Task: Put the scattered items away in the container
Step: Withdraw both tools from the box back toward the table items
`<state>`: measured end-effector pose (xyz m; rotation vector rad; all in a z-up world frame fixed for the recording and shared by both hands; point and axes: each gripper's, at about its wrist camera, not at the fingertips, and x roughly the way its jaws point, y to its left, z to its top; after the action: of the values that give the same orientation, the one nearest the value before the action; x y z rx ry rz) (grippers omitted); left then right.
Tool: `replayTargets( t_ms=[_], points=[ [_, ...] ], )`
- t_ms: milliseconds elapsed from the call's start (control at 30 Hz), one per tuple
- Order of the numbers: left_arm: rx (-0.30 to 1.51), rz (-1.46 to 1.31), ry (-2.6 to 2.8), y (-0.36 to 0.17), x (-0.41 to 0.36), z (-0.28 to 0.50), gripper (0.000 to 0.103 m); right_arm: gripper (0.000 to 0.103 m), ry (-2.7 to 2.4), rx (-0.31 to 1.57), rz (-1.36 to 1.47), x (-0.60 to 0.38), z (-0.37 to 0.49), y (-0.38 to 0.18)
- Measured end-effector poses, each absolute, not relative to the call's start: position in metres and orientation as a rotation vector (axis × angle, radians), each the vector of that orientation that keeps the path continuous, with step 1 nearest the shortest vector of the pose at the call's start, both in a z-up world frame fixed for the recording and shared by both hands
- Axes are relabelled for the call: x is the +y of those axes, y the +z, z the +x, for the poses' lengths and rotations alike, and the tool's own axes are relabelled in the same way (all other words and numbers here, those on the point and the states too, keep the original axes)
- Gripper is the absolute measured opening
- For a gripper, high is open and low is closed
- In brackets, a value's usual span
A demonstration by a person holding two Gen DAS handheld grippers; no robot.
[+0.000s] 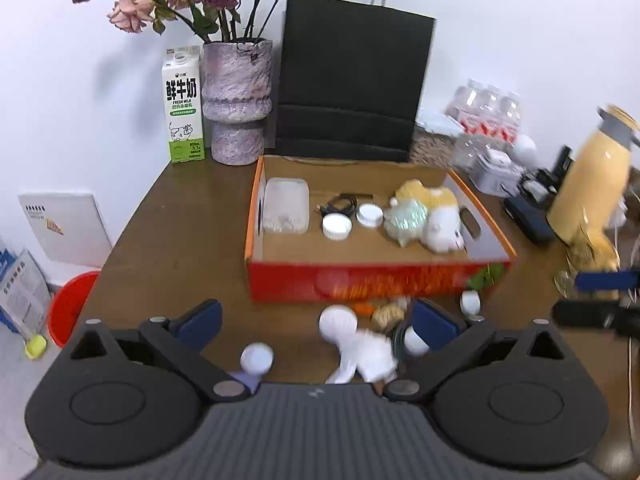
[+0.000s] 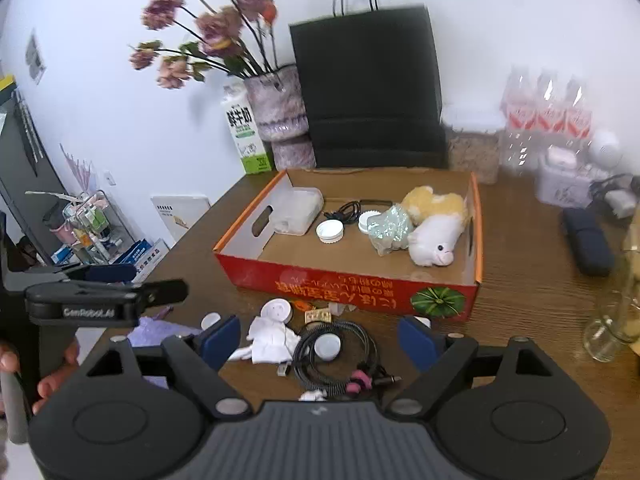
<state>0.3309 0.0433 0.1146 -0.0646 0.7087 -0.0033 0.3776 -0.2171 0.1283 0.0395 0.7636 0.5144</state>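
Observation:
An orange cardboard box stands mid-table. It holds a plush toy, a clear case, two white lids and a black cord. Loose items lie on the table in front of the box. Among them are a white cloth, a coiled black cable with a white disc on it, pink earbuds and white caps. My left gripper hangs open over the cloth. My right gripper is open above the cable, holding nothing.
At the back stand a vase of dried roses, a milk carton, a black paper bag and water bottles. A yellow jug, a glass jar and a dark case crowd the right side. A red bucket sits on the floor at the left.

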Motion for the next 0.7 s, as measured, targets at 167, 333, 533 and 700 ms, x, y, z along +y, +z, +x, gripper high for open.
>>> replayTargets(
  t_ms=[167, 333, 533, 700],
  points=[
    [0.693, -0.068, -0.024, 0.098, 0.053, 0.284, 0.103, 0.089, 0.475, 0.678, -0.027, -0.227, 0.328, 0.123],
    [0.646, -0.074, -0.054, 0.082, 0.056, 0.24, 0.103, 0.089, 0.492, 0.651, -0.03, -0.236, 0.29, 0.106],
    [0.632, -0.127, -0.055, 0.047, 0.045, 0.194, 0.103, 0.09, 0.439, 0.609, -0.056, -0.24, 0.249, 0.072],
    [0.789, -0.175, -0.251, 0.024, 0.04, 0.158, 0.103, 0.09, 0.518, 0.661, -0.06, -0.241, 0.218, 0.047]
  ],
)
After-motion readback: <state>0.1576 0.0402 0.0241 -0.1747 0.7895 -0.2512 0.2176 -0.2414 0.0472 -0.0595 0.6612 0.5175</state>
